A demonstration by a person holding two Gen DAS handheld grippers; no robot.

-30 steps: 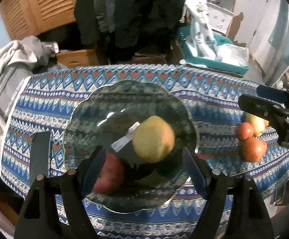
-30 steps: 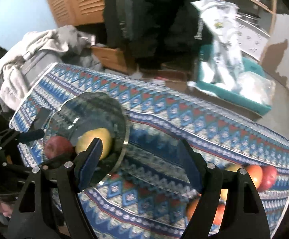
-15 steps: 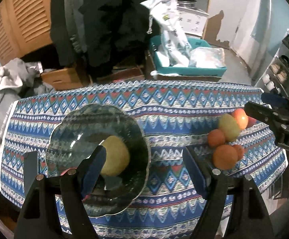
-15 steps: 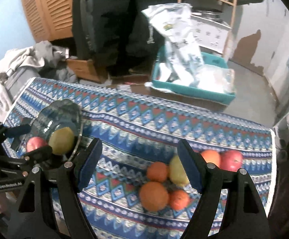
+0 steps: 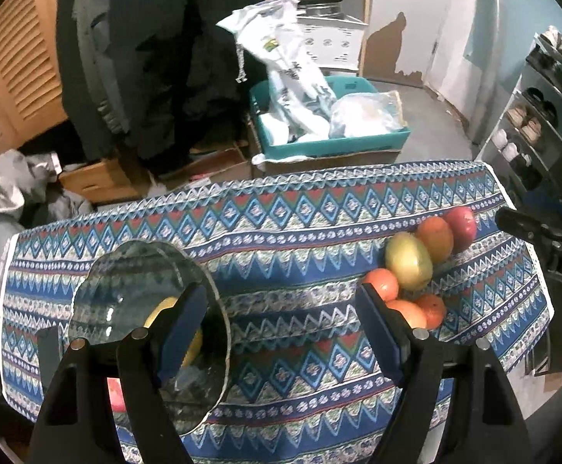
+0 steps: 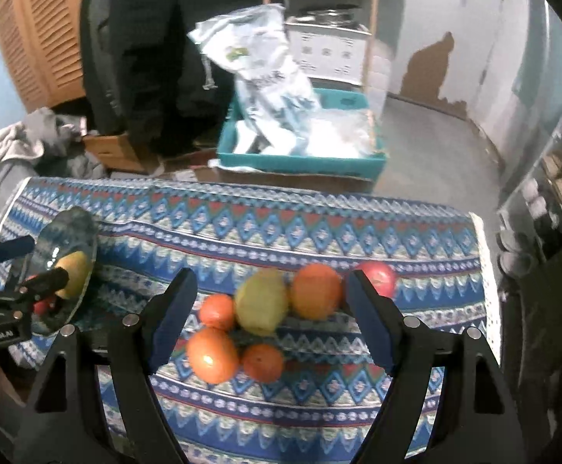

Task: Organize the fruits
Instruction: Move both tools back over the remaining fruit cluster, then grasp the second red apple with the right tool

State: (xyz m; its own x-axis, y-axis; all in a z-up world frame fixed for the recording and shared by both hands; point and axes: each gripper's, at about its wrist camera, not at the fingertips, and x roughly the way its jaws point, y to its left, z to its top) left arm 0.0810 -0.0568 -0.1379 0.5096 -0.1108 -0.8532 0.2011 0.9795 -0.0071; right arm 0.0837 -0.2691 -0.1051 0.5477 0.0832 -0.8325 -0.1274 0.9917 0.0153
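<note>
Now that both tongs have swung off the plate [image 5: 134,282] toward the fruit pile [image 6: 265,309] on the tabletop [image 6: 319,224], right tongs [image 6: 269,309] just opening wider, left tongs [image 5: 284,328] open and empty, looks like the next pick's coming.

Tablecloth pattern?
Tablecloth: blue bands of diamonds and zigzags with red, white and green accents. Clearest in the right wrist view.
</note>
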